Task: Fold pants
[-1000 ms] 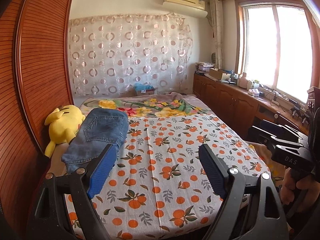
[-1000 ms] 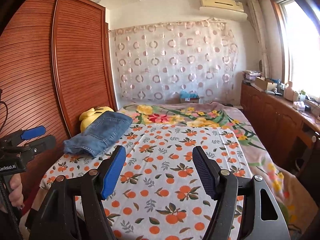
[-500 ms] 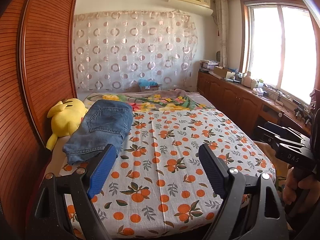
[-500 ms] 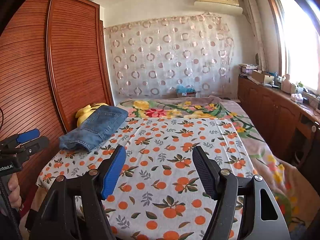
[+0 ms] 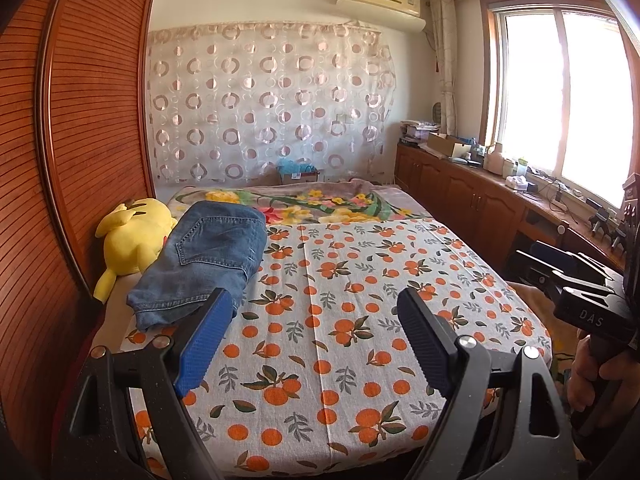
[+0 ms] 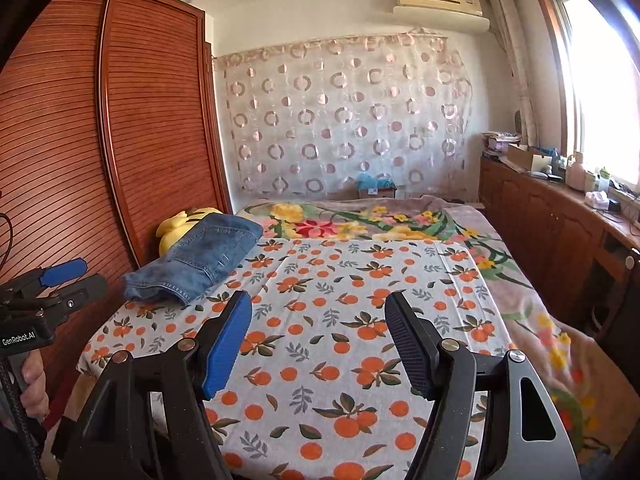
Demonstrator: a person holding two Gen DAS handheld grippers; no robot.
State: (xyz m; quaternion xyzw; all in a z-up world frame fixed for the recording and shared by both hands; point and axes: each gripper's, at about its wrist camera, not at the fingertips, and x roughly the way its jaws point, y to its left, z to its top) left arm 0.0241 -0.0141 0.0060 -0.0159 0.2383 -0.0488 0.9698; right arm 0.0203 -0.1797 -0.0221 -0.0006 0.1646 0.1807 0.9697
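Folded blue jeans (image 5: 208,264) lie at the left side of the bed on the orange-print sheet (image 5: 360,300), partly over a yellow plush toy (image 5: 132,240). They also show in the right wrist view (image 6: 200,258). My left gripper (image 5: 314,320) is open and empty, held back from the bed's near edge, with the jeans ahead to its left. My right gripper (image 6: 318,328) is open and empty, also off the near edge. The left gripper shows at the left edge of the right wrist view (image 6: 52,284).
A wooden slatted wardrobe (image 5: 72,140) stands along the left of the bed. A floral blanket (image 5: 320,204) covers the far end. Wooden cabinets (image 5: 480,204) with clutter run under the window on the right. A patterned curtain (image 5: 272,104) hangs behind.
Both grippers have drawn back and tilted up, so the bed looks farther and lower in both views. The jeans have not moved. Both grippers stay open.
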